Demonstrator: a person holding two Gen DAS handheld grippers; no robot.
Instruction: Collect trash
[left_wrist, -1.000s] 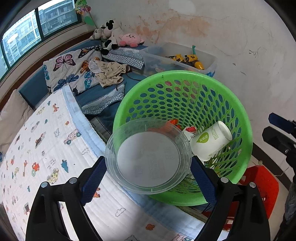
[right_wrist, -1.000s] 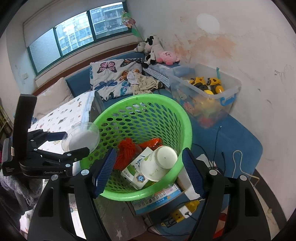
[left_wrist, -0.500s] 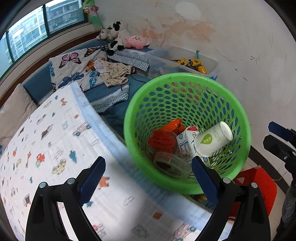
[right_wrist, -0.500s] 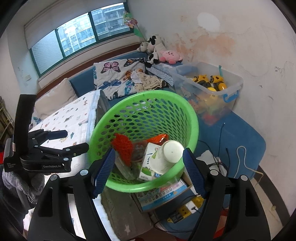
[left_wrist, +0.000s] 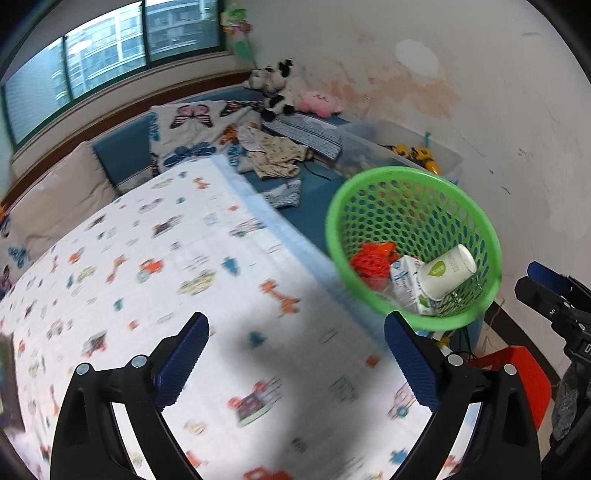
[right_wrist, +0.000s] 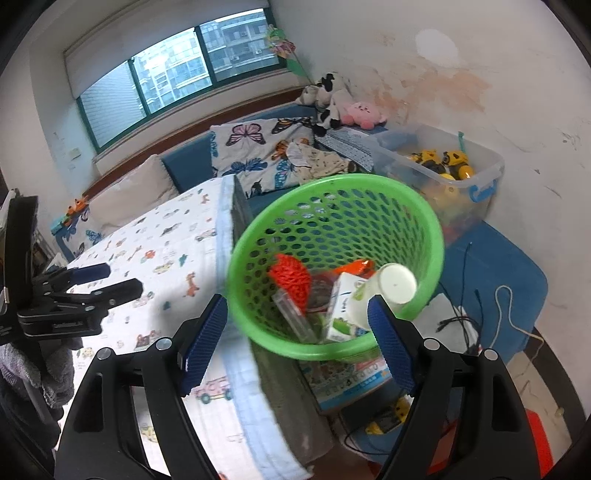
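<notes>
Left gripper (left_wrist: 295, 354), its ribbed blue pads spread and still widening with nothing between them, hangs over a bed sheet (left_wrist: 155, 266) printed with small cartoon vehicles and animals. The green plastic basket (left_wrist: 476, 218), round with a perforated lattice wall, sits off the bed's edge to that gripper's upper right. The right gripper (right_wrist: 295, 334) is the nearer of the two: its jaws, also opening and empty, frame the basket's near rim. Inside lie the collected pieces: a white paper cup (right_wrist: 391, 288) on its side with its base toward the right camera, a small milk carton (right_wrist: 341, 314), a crinkled red-orange mesh bag (right_wrist: 290, 278) and a clear plastic lid (right_wrist: 295, 317) tipped on edge. No loose trash shows on the sheet in either view, so any next piece likely lies away from the basket, on the left gripper's side.
</notes>
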